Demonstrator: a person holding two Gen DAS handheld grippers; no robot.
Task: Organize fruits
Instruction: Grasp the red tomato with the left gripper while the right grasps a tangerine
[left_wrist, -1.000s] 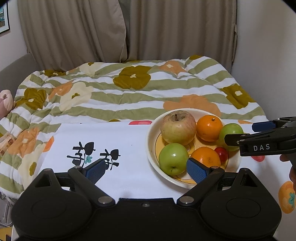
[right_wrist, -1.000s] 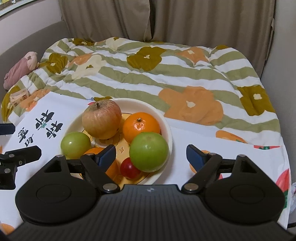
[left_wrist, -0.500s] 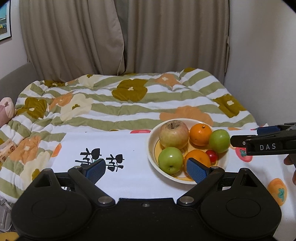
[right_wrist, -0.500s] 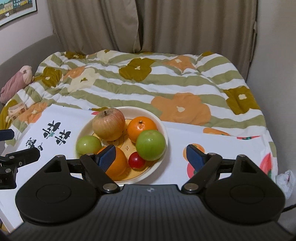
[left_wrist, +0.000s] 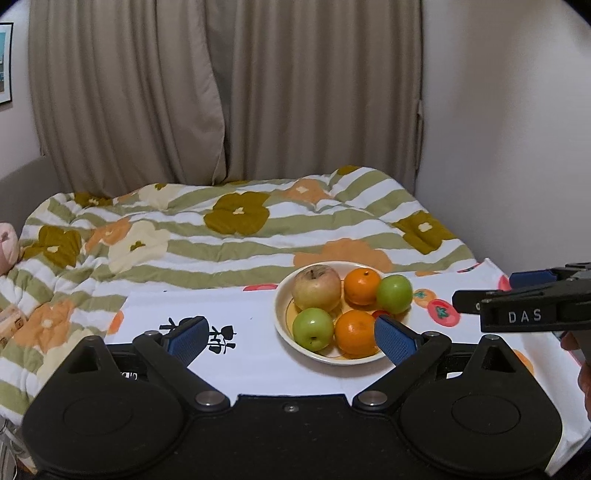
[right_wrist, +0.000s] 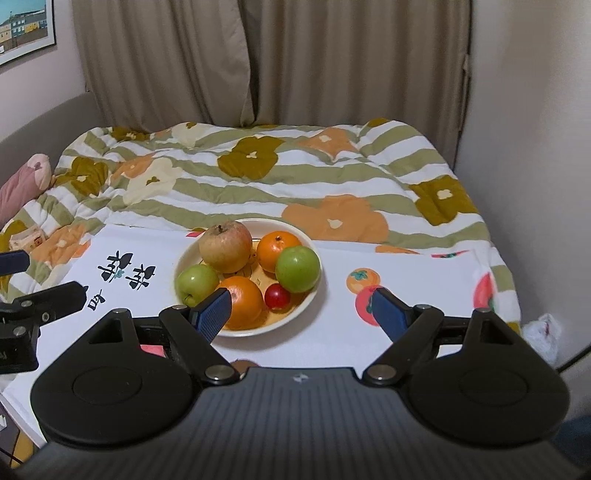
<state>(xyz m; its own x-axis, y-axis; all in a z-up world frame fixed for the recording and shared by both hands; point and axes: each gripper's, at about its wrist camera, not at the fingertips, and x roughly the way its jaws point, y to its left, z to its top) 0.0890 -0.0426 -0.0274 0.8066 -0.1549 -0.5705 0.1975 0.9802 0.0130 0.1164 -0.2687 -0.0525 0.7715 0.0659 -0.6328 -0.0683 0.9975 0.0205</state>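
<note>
A cream bowl (left_wrist: 281, 314) (right_wrist: 322, 286) stands on the white cloth. It holds a big yellow-red apple (left_wrist: 316, 288) (right_wrist: 226, 246), two green apples (left_wrist: 313, 328) (left_wrist: 394, 293), two oranges (left_wrist: 362, 286) (left_wrist: 354, 330) and a small red fruit (right_wrist: 277, 296). My left gripper (left_wrist: 290, 320) is open and empty, on the near side of the bowl and a little to its left. My right gripper (right_wrist: 302, 293) is open too, with nothing between its pads, just short of the bowl's right side. In the other camera's view, the right gripper (left_wrist: 484, 288) shows at the right edge and the left gripper (right_wrist: 48, 277) at the left edge.
The white cloth (left_wrist: 240, 354) carries black characters and fruit prints. Behind it lies a striped floral quilt (left_wrist: 221, 229), with beige curtains (left_wrist: 221, 92) at the back and a wall close on the right. A pink plush (right_wrist: 22, 181) lies far left. A hand (left_wrist: 583, 376) shows at the right edge.
Both grippers have pulled back and risen from the bowl, which now looks smaller and farther off. The fruit has not moved. Both stay open.
</note>
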